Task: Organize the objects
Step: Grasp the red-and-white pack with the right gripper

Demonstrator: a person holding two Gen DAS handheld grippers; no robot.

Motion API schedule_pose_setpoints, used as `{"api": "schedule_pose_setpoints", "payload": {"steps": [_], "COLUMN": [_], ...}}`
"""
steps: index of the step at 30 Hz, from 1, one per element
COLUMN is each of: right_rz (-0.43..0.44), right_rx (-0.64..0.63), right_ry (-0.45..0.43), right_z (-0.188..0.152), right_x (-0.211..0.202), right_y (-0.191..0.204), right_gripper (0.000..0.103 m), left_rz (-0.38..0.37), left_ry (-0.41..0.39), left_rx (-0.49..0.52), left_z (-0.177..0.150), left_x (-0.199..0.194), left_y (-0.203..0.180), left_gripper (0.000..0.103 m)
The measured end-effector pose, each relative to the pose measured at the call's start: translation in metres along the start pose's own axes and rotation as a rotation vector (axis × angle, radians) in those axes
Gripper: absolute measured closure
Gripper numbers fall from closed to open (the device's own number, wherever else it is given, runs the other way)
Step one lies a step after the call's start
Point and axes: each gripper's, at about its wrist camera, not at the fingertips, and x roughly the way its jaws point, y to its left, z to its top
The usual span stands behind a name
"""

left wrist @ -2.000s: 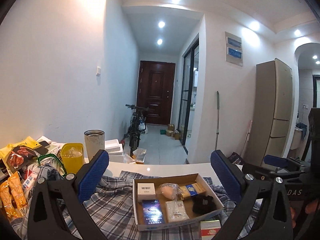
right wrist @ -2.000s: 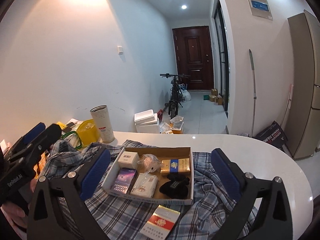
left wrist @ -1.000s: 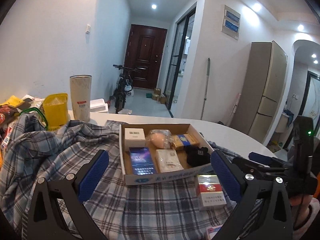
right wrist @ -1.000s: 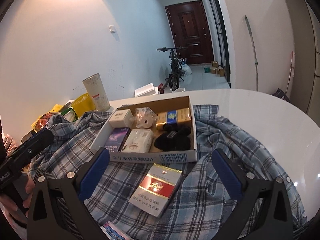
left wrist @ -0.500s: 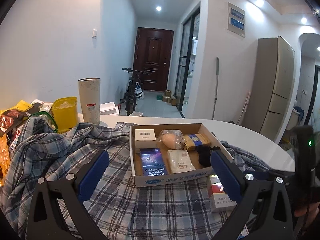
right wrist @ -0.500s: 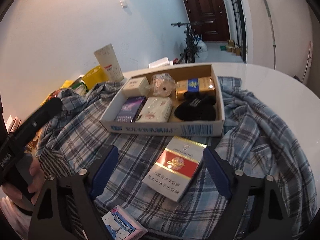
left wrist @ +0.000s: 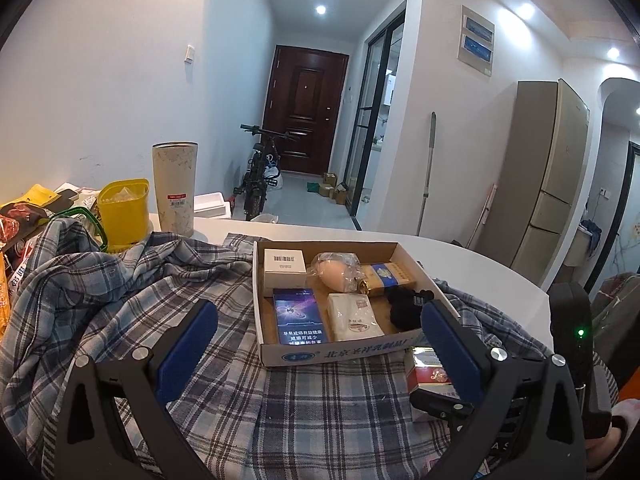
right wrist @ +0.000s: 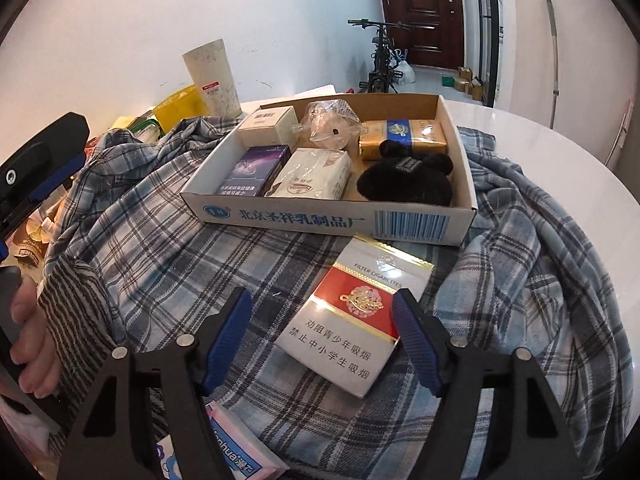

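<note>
A shallow cardboard box (right wrist: 336,222) sits on a plaid shirt (right wrist: 152,232) on the white table. It holds a white box (right wrist: 268,120), a purple pack (right wrist: 256,172), a tissue pack (right wrist: 316,174), a wrapped round item (right wrist: 330,126), a gold-blue pack (right wrist: 402,138) and a black fuzzy item (right wrist: 404,178). A red-and-white cigarette pack (right wrist: 354,316) lies in front of the box, between the fingers of my open right gripper (right wrist: 322,338). My left gripper (left wrist: 316,334) is open above the shirt, before the box (left wrist: 340,350); the pack (left wrist: 430,376) lies by its right finger.
A tall cup (left wrist: 175,186), a yellow container (left wrist: 122,210) and snack bags (left wrist: 20,216) stand at the table's left. A pink tissue pack (right wrist: 236,452) lies at the near edge. White tabletop (right wrist: 560,160) shows to the right. A bicycle (left wrist: 260,176) stands in the hallway.
My right gripper has come down and forward until its fingers flank the cigarette pack, and its opening has narrowed. My left gripper has shifted a little and stays open.
</note>
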Motion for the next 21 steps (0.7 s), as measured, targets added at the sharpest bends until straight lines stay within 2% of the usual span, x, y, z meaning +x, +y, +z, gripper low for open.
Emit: {"api": "schedule_pose_setpoints", "payload": {"steps": [5,8,14,17,21], "right_rz": [-0.058,-0.016,0.045,0.036,-0.02], "right_rx": [0.048,0.069,0.011,-0.015,-0.027], "right_ry": [0.014,0.037,0.069,0.075,0.073], "right_z": [0.002,0.002,0.001,-0.002,-0.002], "right_x": [0.003,0.006,0.014,0.017,0.014], "right_y": [-0.012,-0.015,-0.002,0.004,0.003], "right_gripper": [0.032,0.032,0.032,0.032,0.033], "left_rz": [0.006,0.002,0.002,0.002,0.002], "left_ry": [0.002,0.008,0.009,0.007,0.01], "left_rx": [0.005,0.009,0.017,0.018,0.018], "left_z": [0.0,-0.001,-0.002,-0.002,-0.002], "left_x": [0.001,0.002,0.002,0.002,0.002], "left_y": [-0.001,-0.001,-0.004,-0.004,-0.004], "left_gripper": [0.0,0.0,0.0,0.0,0.0]}}
